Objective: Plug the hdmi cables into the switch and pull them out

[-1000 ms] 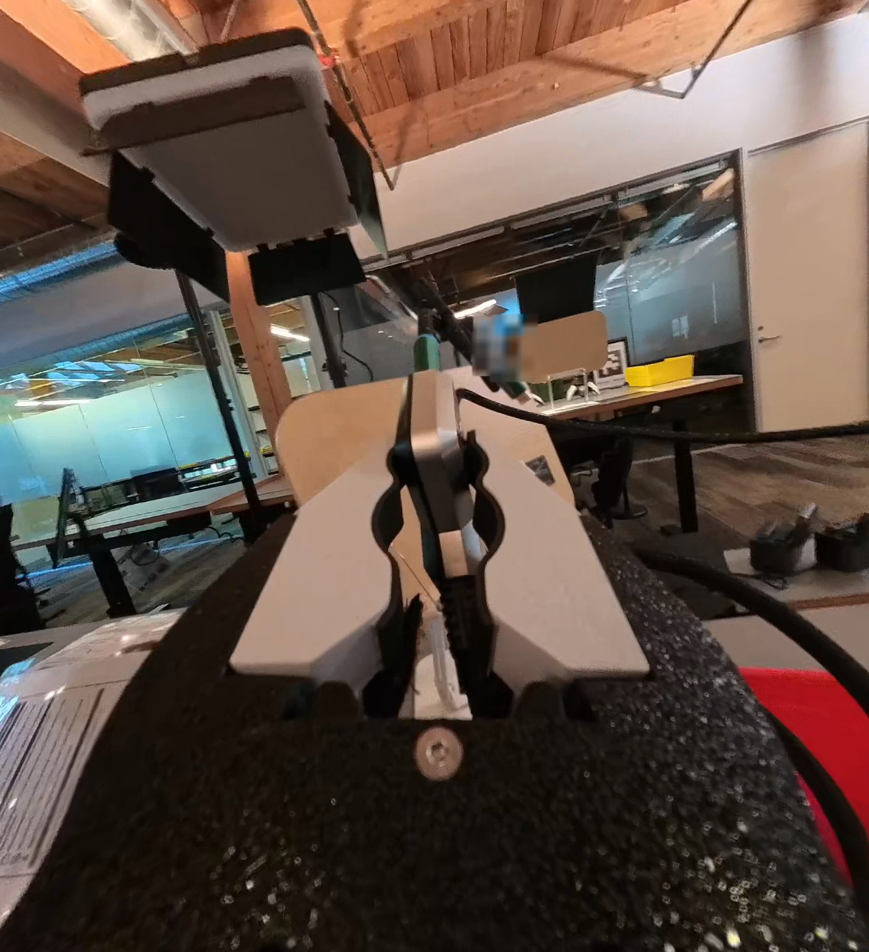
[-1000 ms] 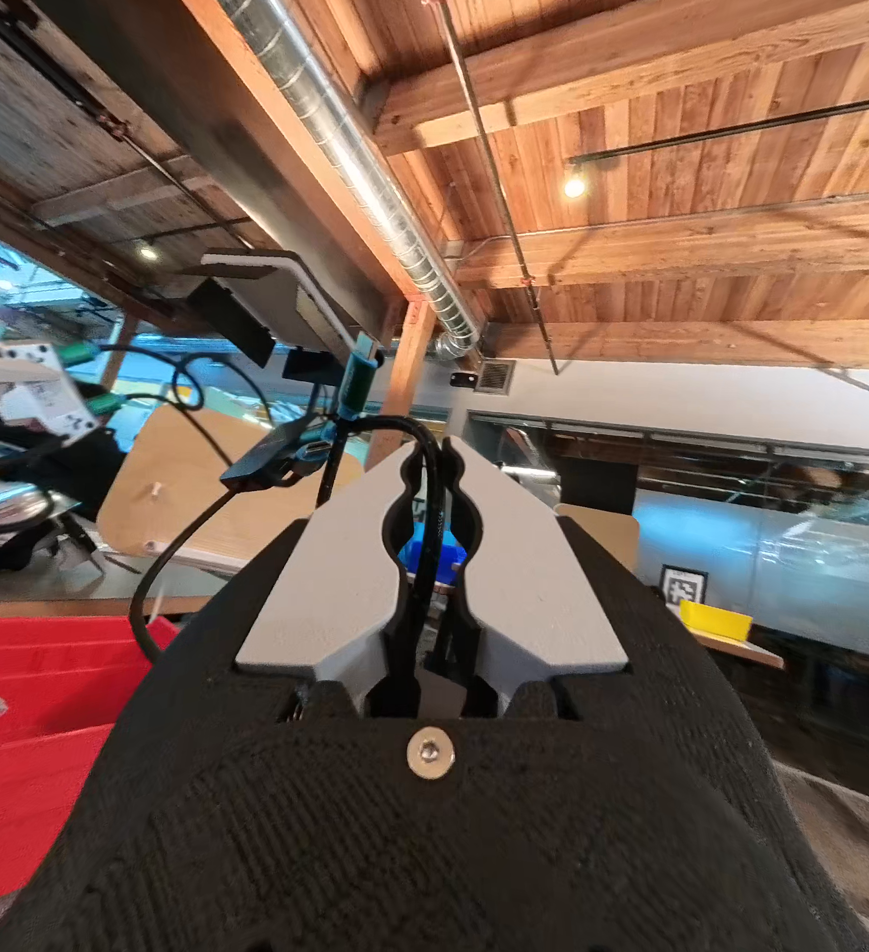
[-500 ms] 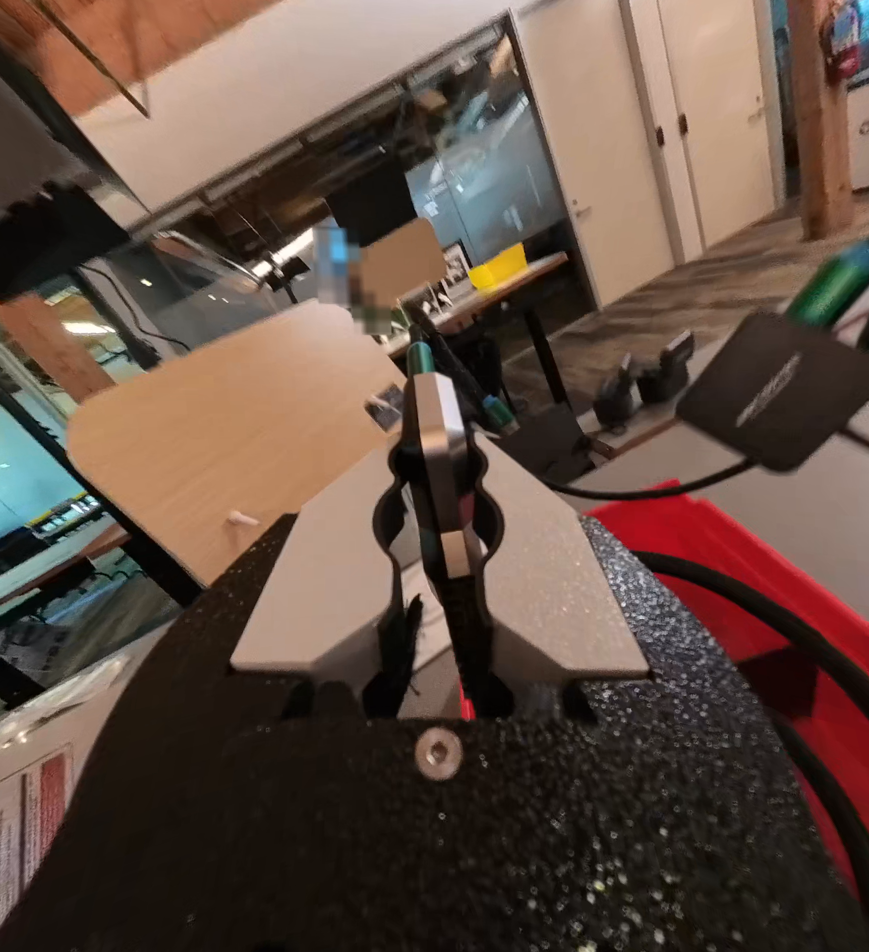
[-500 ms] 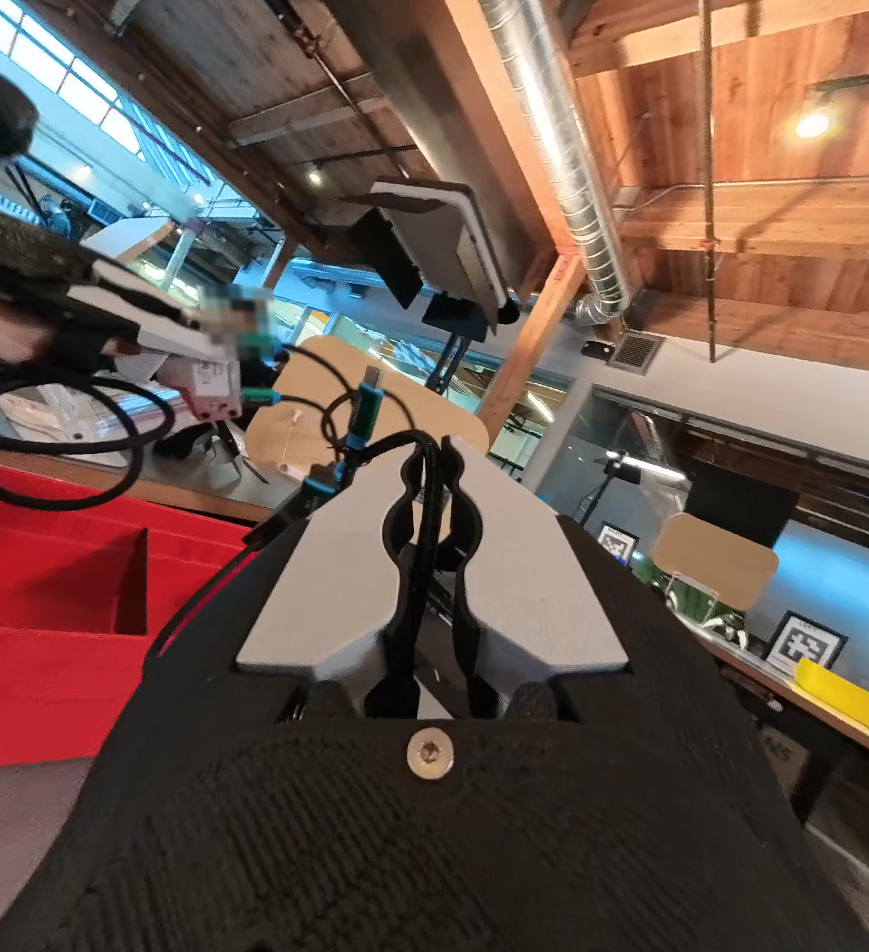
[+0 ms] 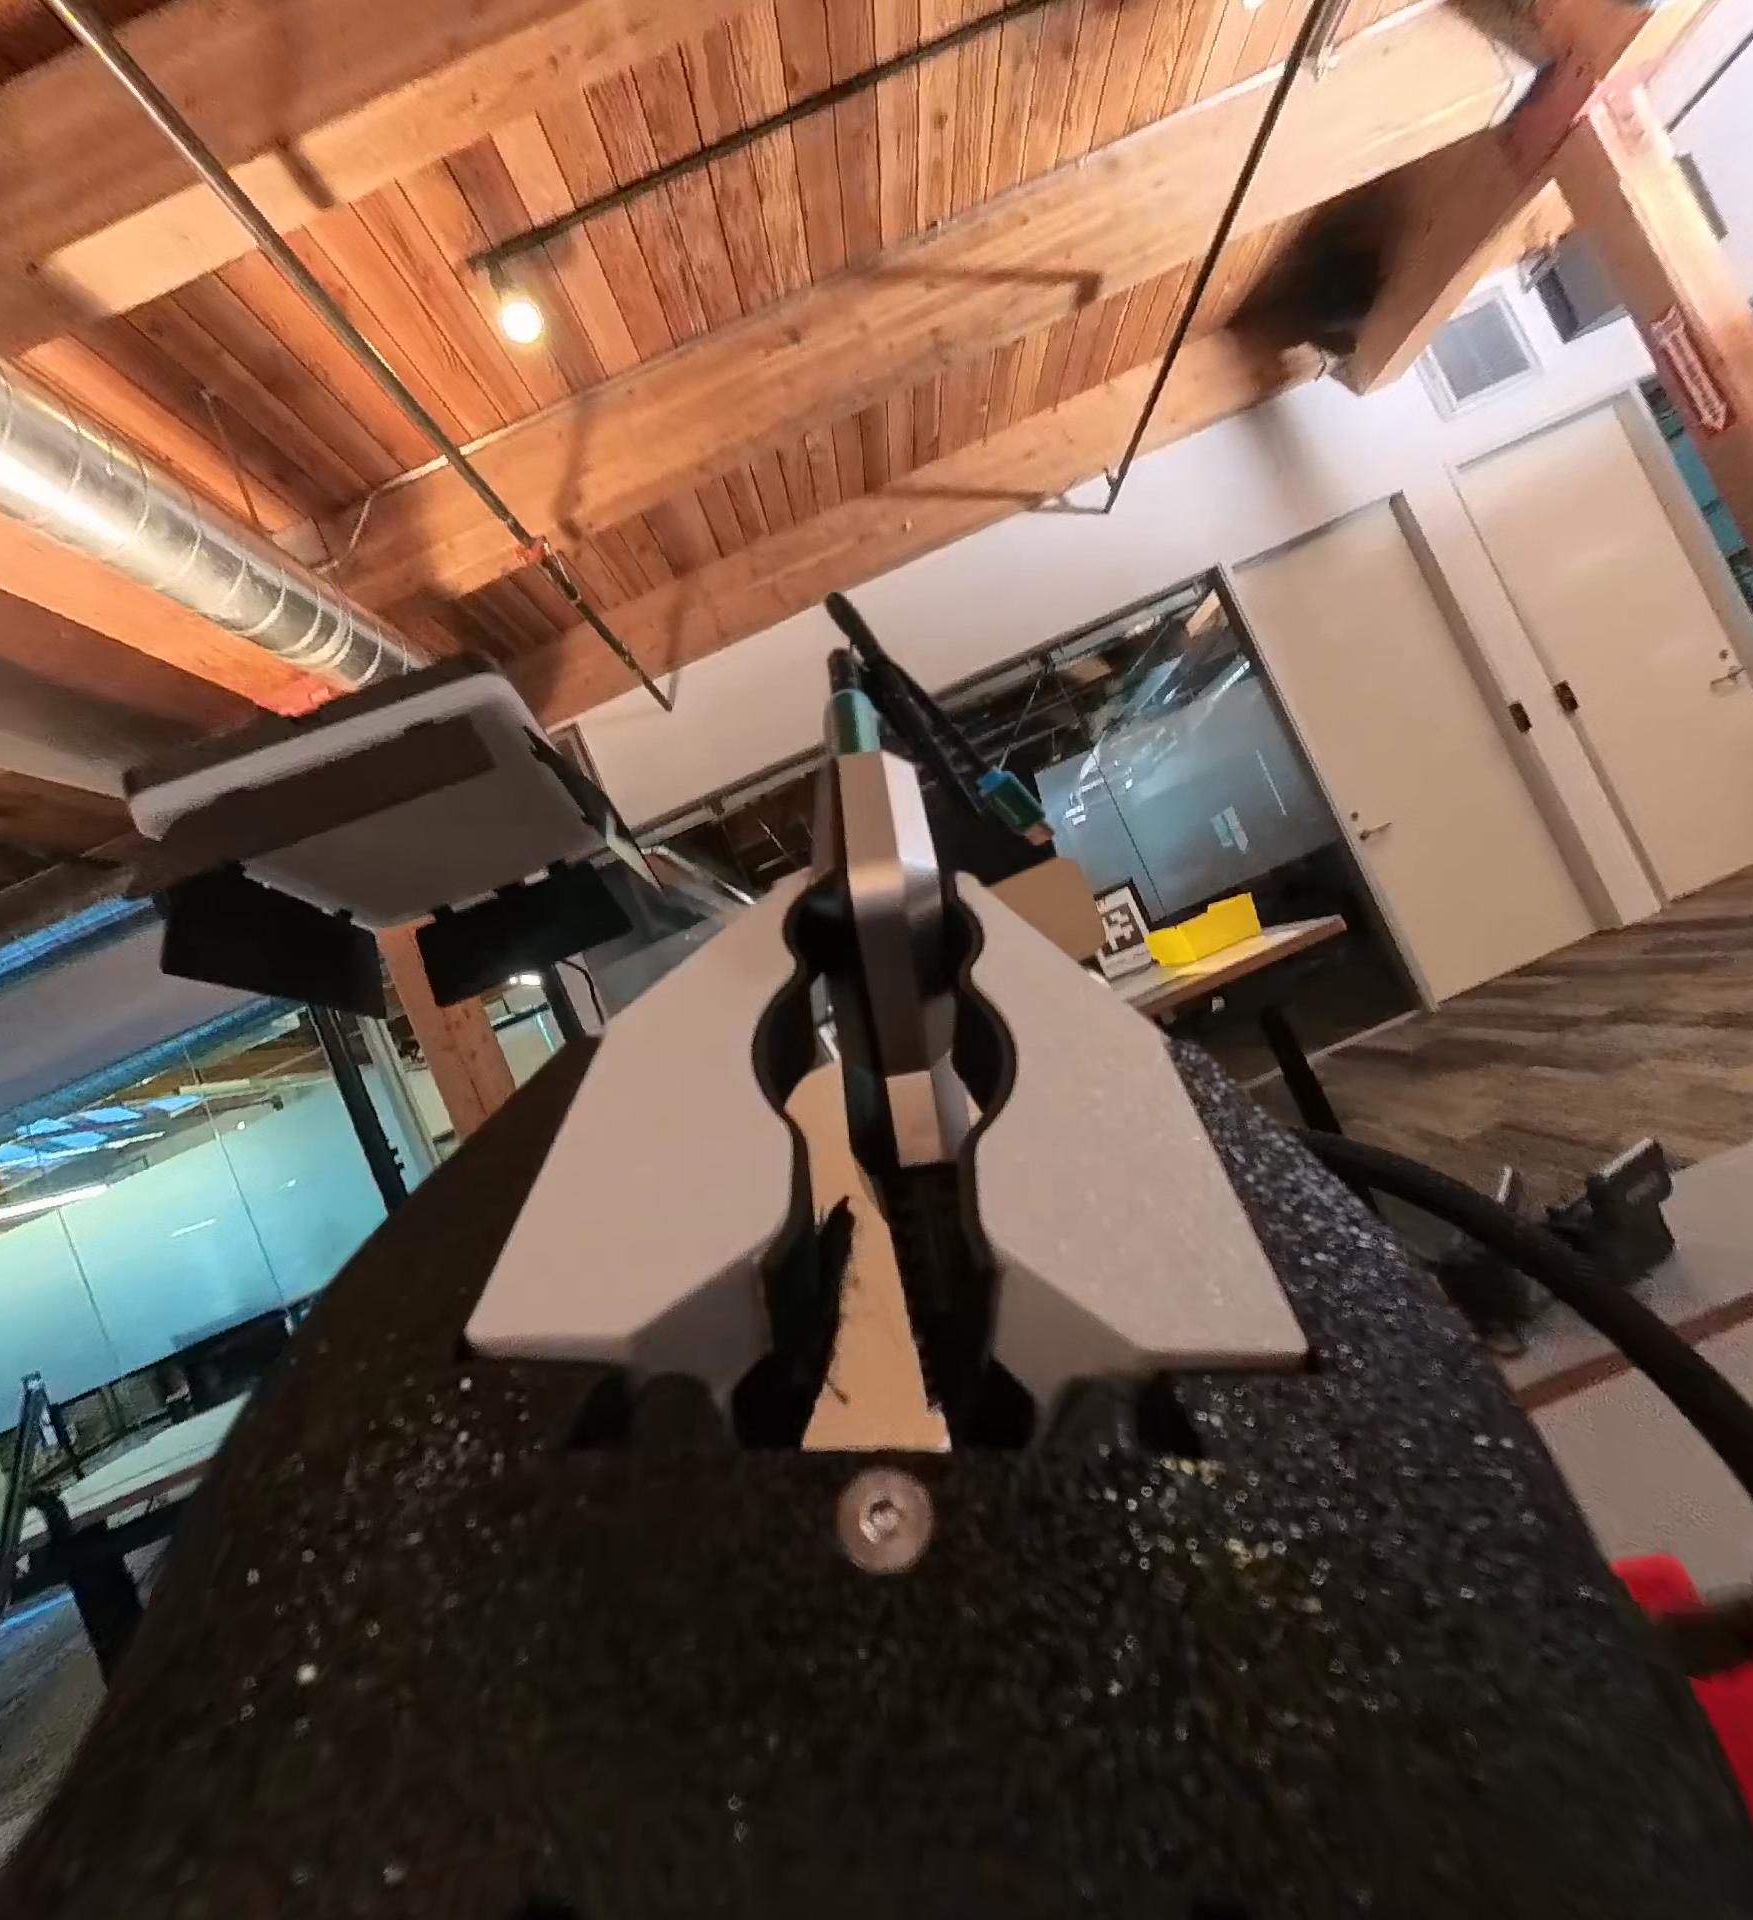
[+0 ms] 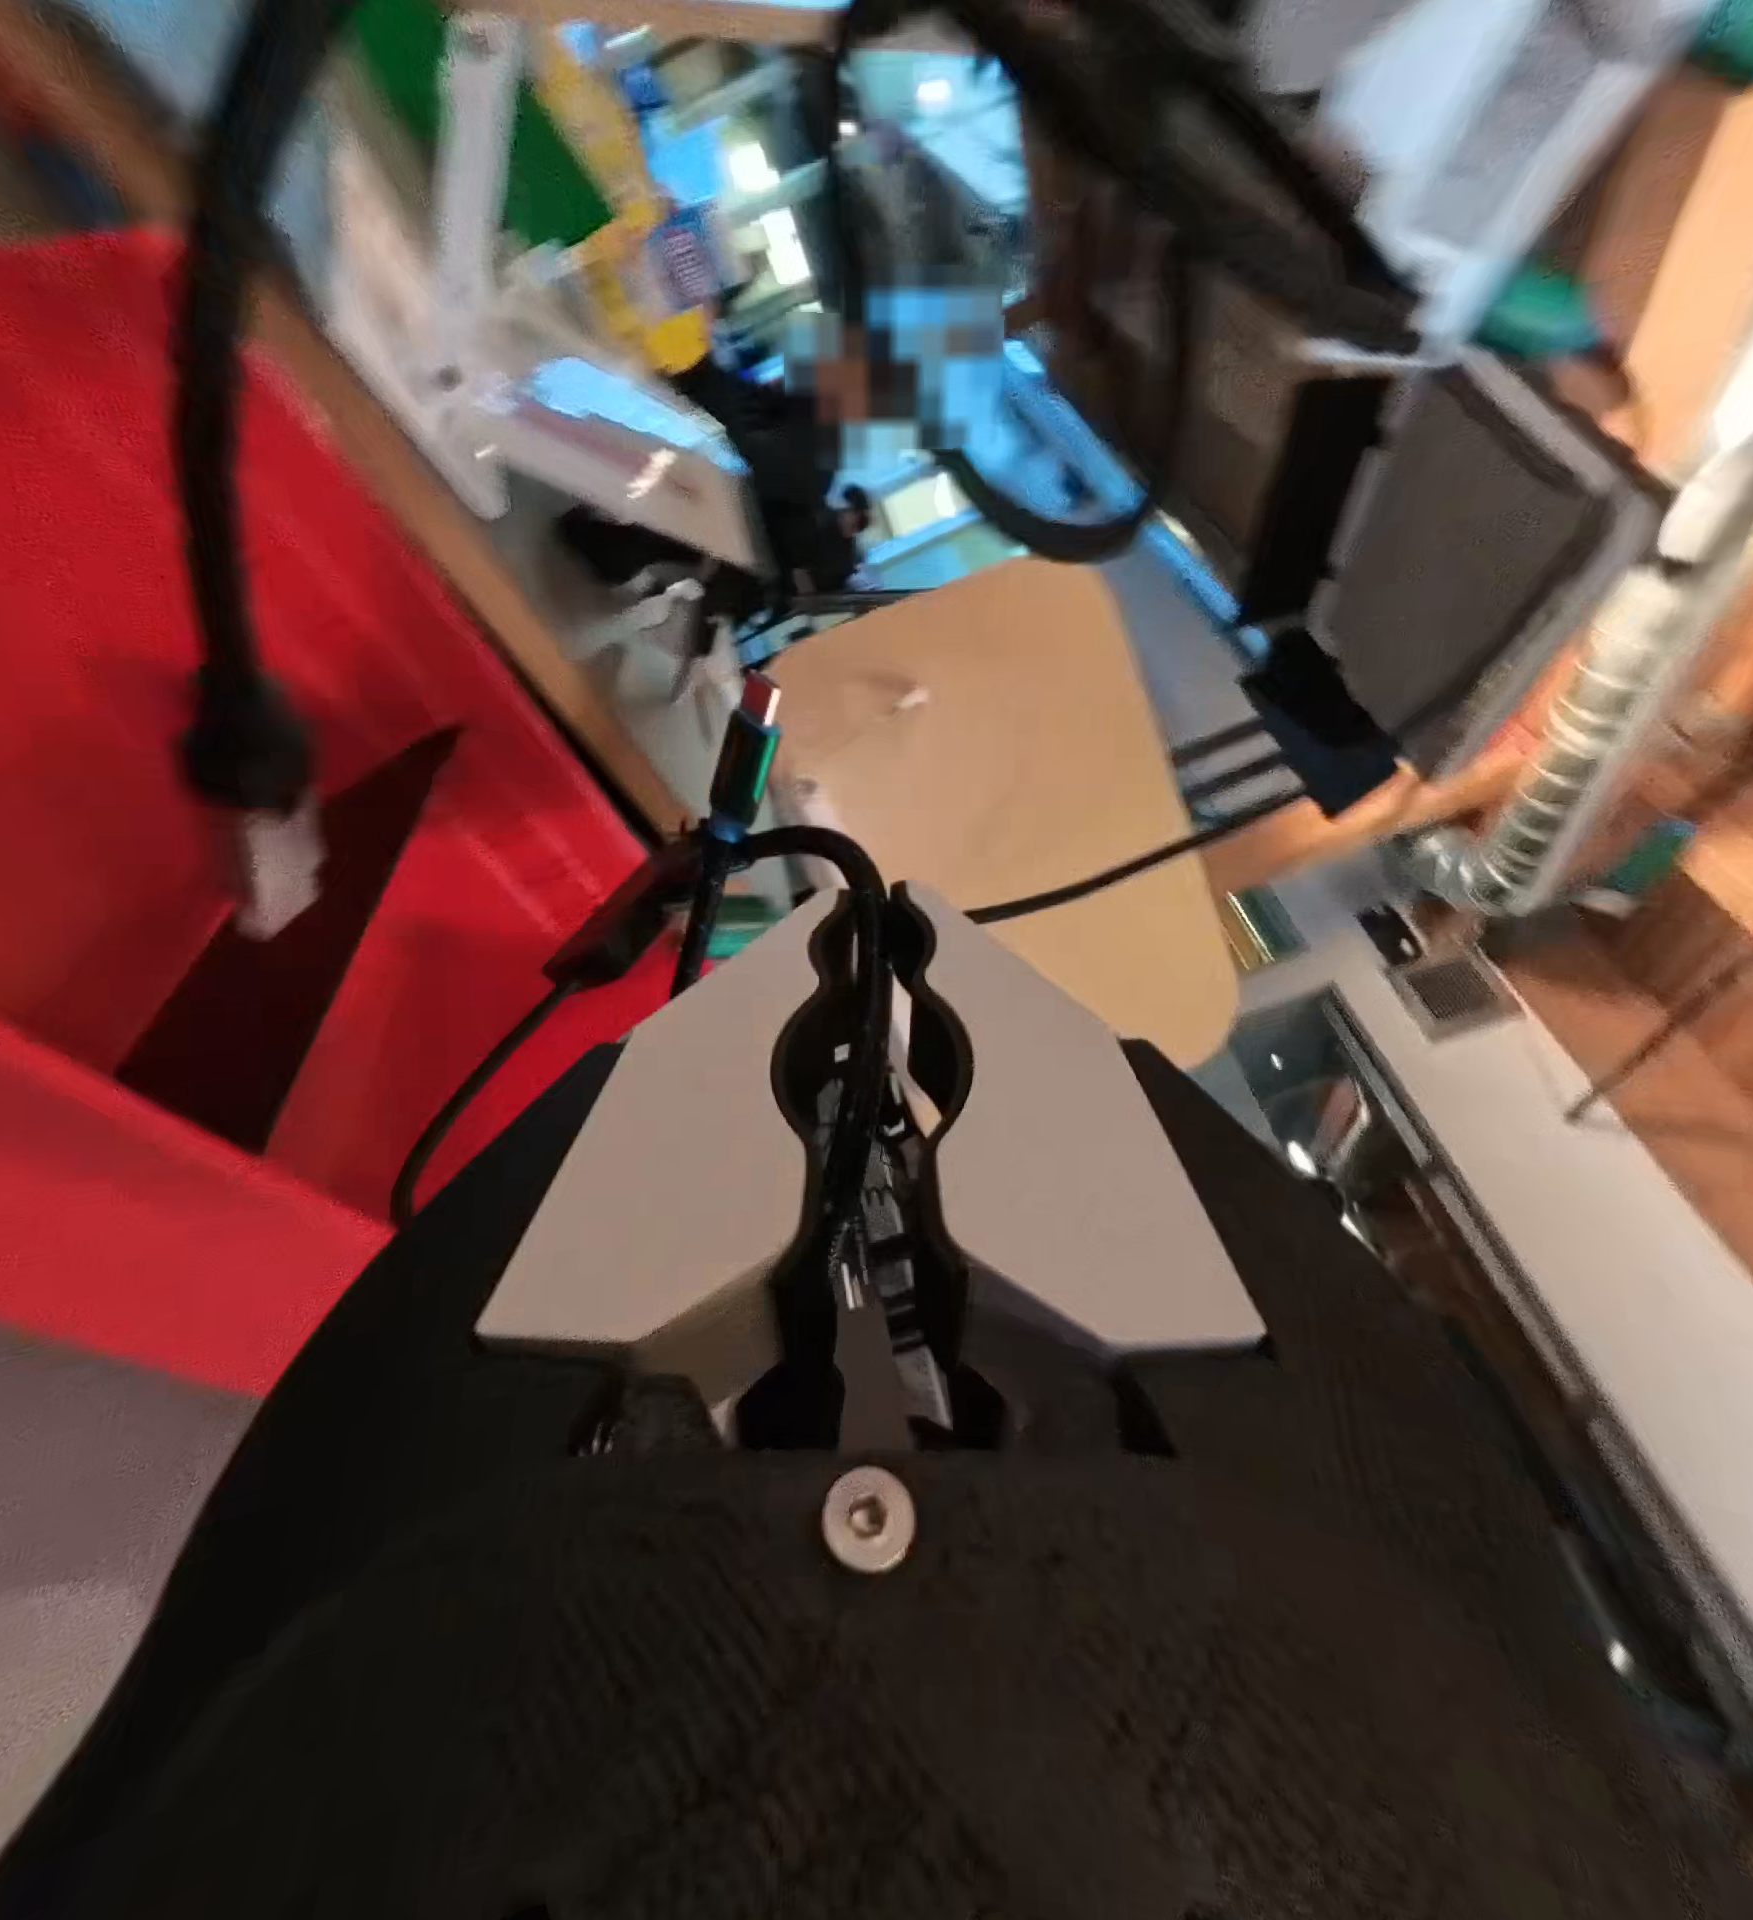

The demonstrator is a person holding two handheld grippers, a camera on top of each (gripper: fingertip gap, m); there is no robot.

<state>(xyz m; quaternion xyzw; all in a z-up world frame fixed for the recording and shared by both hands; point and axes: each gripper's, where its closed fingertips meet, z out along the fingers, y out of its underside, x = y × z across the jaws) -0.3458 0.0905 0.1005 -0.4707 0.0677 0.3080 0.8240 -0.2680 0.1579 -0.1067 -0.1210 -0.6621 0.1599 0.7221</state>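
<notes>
While both grippers are raised off the table, the relation that matters is between what each one carries. The left gripper (image 5: 882, 997) is clamped on the switch (image 5: 877, 914), a thin silver-grey slab held edge-on, its long axis running straight out along the fingers and up toward the ceiling. Short green-collared leads (image 5: 1002, 805) sprout from its far end.

The right gripper (image 6: 877, 935) is pinched shut on a thin black cable (image 6: 830, 862) that arcs left over its tips; a green-bodied plug (image 6: 747, 753) stands just beyond, tip pointing up and away. A small dark flat box (image 6: 623, 925) hangs just left of the tips. A thicker braided cable (image 6: 228, 582) with a white end dangles at far left over the red bin (image 6: 41, 727). That view is blurred, so the spacing between the two grippers cannot be judged.
</notes>
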